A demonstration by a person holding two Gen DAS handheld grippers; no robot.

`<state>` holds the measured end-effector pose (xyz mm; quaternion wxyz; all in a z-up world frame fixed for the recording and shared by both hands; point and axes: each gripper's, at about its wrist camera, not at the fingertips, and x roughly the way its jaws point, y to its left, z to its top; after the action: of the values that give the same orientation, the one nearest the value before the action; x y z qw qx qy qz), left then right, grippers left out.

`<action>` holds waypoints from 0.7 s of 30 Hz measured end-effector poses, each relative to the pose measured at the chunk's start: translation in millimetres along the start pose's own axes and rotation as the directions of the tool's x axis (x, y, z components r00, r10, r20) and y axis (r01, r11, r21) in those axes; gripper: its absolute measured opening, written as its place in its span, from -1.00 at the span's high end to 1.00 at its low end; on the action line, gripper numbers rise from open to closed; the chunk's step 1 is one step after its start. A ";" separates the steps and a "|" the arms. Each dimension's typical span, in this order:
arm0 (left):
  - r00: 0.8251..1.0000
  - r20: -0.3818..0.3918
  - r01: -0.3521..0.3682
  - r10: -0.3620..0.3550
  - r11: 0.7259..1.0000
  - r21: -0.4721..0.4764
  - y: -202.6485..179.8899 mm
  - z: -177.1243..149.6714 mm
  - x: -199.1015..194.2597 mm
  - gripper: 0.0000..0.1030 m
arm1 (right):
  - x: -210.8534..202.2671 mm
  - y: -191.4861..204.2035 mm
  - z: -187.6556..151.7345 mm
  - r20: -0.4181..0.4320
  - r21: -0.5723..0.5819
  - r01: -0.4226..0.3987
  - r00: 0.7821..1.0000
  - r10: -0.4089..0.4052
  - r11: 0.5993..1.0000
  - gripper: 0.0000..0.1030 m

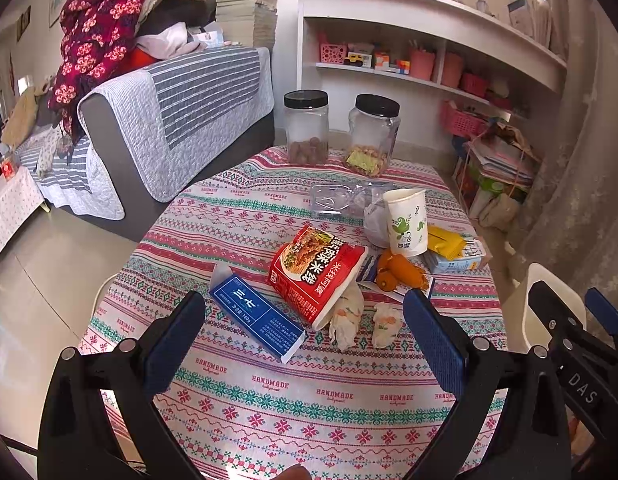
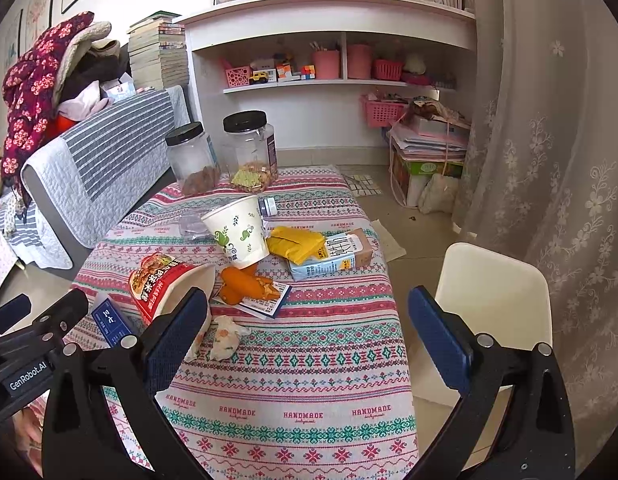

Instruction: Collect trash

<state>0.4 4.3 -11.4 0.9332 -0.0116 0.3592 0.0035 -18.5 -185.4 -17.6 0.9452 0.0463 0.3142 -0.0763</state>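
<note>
Left gripper spread, empty | right gripper spread, empty | trash: noodle cup tipped mid-table beside tissues | we straddle its rim squarely, squeezing gently.

bright daylight | soft shadows | sharp focus | strong fisheye edge warp

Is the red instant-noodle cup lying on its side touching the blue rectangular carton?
Cannot tell. In the left wrist view the red noodle cup and blue carton look very close, with no clear gap or contact.
</note>
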 end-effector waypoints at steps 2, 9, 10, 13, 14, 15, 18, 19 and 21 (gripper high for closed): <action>1.000 -0.003 0.001 -0.001 1.000 -0.002 0.7 -2.2 0.5 -0.87 | 0.2 0.1 -0.5 -0.002 -0.001 0.000 1.000 0.000 1.000 -0.87; 1.000 -0.009 0.001 -0.001 1.000 -0.006 2.6 -1.3 2.7 -0.87 | 1.4 -0.8 -0.7 -0.007 -0.001 -0.002 1.000 0.002 1.000 -0.87; 1.000 -0.009 0.001 -0.001 1.000 -0.005 2.6 -0.5 2.8 -0.87 | 1.4 -0.7 -0.6 -0.007 -0.001 -0.002 1.000 0.002 1.000 -0.87; 1.000 -0.012 0.000 0.000 1.000 -0.006 2.9 -0.4 3.0 -0.87 | 2.1 -0.4 -1.0 -0.009 -0.002 -0.001 1.000 0.001 1.000 -0.87; 1.000 -0.013 -0.001 0.001 1.000 -0.008 3.0 -1.2 2.9 -0.87 | 2.1 -0.4 -1.0 -0.009 -0.002 -0.001 1.000 0.001 1.000 -0.87; 1.000 -0.015 -0.001 0.001 1.000 -0.009 3.3 -0.6 3.2 -0.87 | 2.2 -0.3 -1.5 -0.010 -0.002 -0.001 1.000 0.001 1.000 -0.87; 1.000 -0.019 -0.002 0.002 1.000 -0.013 4.1 0.2 3.4 -0.87 | 2.3 -0.4 -2.4 -0.011 -0.003 0.000 1.000 0.000 1.000 -0.87; 1.000 -0.020 -0.003 0.002 1.000 -0.014 4.5 1.1 3.4 -0.87 | 2.4 -0.3 -1.6 -0.011 -0.003 0.000 1.000 0.000 1.000 -0.87; 1.000 -0.022 -0.004 0.003 1.000 -0.017 4.6 2.3 3.6 -0.87 | 3.0 -1.0 -3.0 -0.014 -0.003 0.000 1.000 0.000 1.000 -0.87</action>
<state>4.5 8.9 -12.2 0.9290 -0.0188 0.3696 0.0080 -18.1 -186.3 -21.8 0.9430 0.0454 0.3209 -0.0755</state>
